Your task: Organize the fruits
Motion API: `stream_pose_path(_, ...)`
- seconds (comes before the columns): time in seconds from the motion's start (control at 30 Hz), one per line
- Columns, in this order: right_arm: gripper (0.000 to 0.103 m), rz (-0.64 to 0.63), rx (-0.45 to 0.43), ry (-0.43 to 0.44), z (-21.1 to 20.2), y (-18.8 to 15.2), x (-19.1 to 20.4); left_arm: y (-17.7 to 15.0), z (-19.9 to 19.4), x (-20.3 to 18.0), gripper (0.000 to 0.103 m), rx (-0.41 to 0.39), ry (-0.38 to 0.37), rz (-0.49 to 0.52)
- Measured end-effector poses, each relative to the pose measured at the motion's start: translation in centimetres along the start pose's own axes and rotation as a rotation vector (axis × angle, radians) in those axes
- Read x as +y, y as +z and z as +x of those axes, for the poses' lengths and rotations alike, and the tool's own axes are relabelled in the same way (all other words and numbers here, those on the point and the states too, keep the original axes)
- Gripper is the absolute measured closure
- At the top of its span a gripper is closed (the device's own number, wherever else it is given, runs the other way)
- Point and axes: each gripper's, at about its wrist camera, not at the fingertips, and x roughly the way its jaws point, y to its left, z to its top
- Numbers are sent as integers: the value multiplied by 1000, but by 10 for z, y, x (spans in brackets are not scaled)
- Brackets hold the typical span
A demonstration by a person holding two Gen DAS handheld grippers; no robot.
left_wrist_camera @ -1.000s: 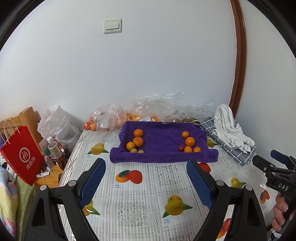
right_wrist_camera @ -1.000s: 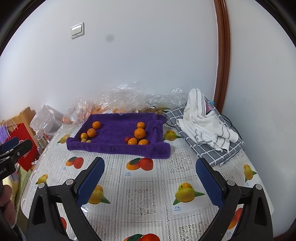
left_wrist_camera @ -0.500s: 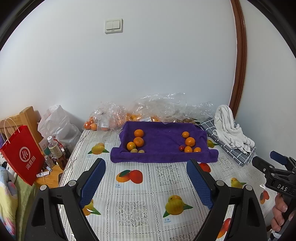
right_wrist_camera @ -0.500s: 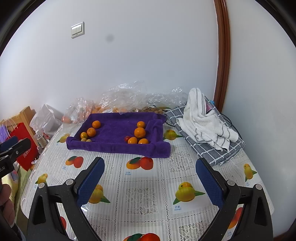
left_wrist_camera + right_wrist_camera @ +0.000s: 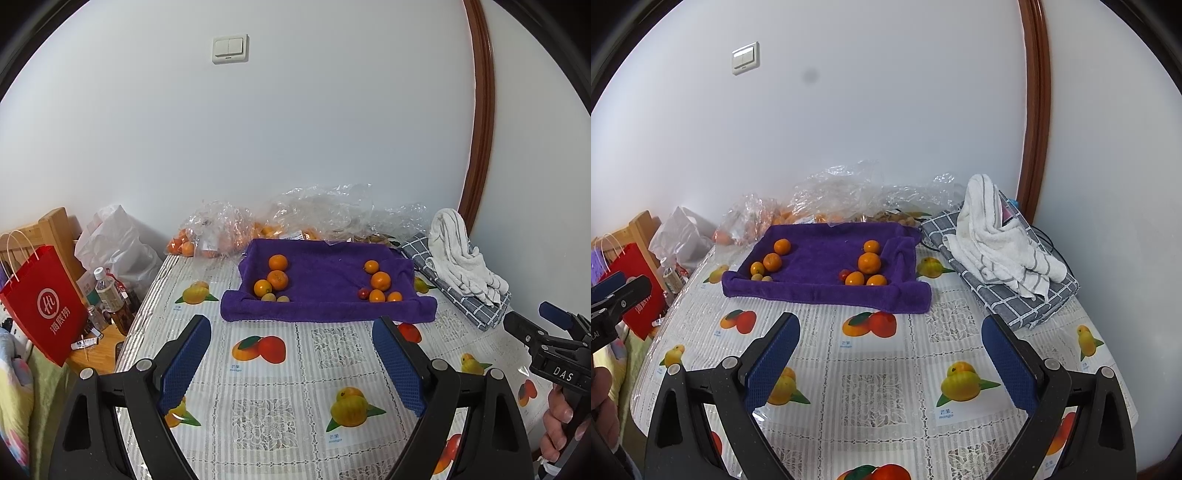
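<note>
From the left wrist view, the left gripper (image 5: 291,354) hangs over the fruit-print tablecloth (image 5: 269,413) with its blue fingers (image 5: 184,363) spread wide and nothing between them. Ahead, a purple towel (image 5: 325,291) with rolled-up edges cradles the fruits: three oranges (image 5: 277,279) and two small pale fruits at its left end, four more oranges (image 5: 380,280) and one small red fruit (image 5: 364,293) at its right. This view alone catches the red paper bag (image 5: 44,302) and bottles on the left in full, and the right gripper (image 5: 546,328) at the right edge.

Over to the right wrist view: the right gripper is wide apart too, empty. Here the white striped towel (image 5: 1001,243) on the checked cloth (image 5: 1015,295) shows in full.
</note>
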Motion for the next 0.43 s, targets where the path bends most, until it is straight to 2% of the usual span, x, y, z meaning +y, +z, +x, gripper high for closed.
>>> stream_pose_path(0.43, 5, -1, -3, -4, 4, -1, 1, -3, 3, 1, 14, -1, -4, -3)
